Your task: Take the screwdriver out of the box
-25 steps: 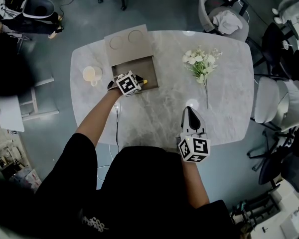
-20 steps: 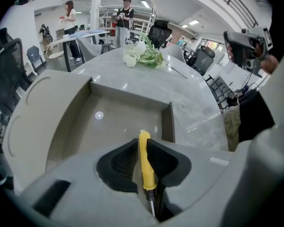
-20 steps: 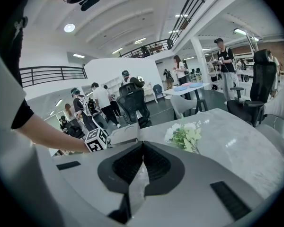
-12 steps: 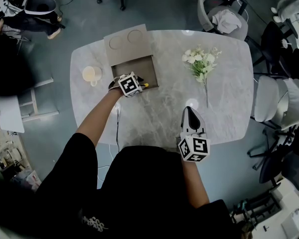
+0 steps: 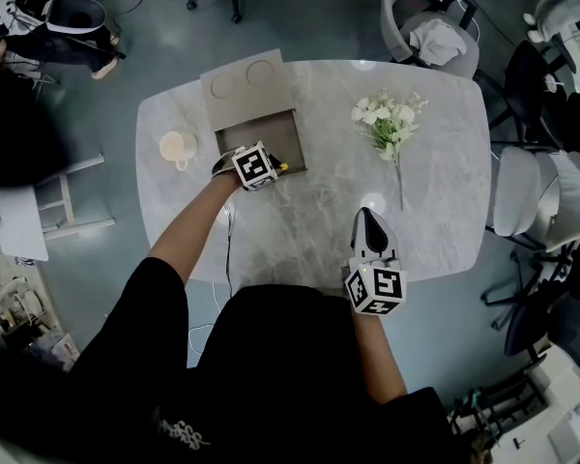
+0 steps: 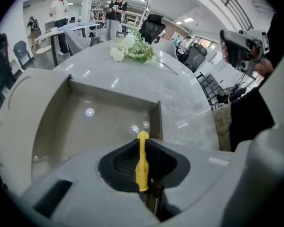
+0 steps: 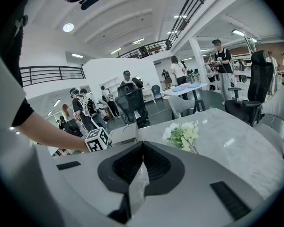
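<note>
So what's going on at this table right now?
A person works with a handheld gripper in each hand. The left gripper reaches down into the near corner of an open grey cardboard box on the pale marble table. Its jaws are closing, with a slim yellow-handled screwdriver pinched between them. The tool is not yet clear of the box. The right gripper is shut and empty, near the table's front edge. A bunch of white flowers lies untouched.
</note>
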{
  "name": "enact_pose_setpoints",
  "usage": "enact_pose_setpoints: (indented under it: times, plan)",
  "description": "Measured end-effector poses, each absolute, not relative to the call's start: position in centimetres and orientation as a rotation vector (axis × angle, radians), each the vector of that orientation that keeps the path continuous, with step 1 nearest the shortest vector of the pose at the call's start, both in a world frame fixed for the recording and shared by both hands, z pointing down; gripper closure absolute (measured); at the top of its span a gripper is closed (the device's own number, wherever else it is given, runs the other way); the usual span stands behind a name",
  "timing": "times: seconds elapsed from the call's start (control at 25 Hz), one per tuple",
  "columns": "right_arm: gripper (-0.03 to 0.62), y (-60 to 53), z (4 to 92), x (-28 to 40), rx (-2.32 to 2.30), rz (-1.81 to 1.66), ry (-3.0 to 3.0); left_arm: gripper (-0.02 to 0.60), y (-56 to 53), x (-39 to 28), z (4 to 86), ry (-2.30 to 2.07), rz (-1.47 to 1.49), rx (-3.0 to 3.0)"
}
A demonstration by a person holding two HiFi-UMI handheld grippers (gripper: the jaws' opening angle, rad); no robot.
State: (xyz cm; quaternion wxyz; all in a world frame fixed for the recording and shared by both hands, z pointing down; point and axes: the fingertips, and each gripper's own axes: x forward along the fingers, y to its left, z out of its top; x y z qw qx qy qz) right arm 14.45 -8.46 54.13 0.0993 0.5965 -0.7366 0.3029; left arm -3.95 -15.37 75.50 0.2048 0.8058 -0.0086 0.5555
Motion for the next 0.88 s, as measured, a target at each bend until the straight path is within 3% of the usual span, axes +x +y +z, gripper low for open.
enact_pose_setpoints:
  times: [0.4,0.88]
  plan:
    - [0.582,-8.8,53.8,14.6,1.780,0.874,-2.178,0.543,-15.5,-4.1,75.4,-0.028,1.537,2.211]
    - [0.582,-8.4,53.2,14.8,1.786,0.845,-2.192,0.548,-18.7,-5.6,73.1,-0.334,1.461,2.325]
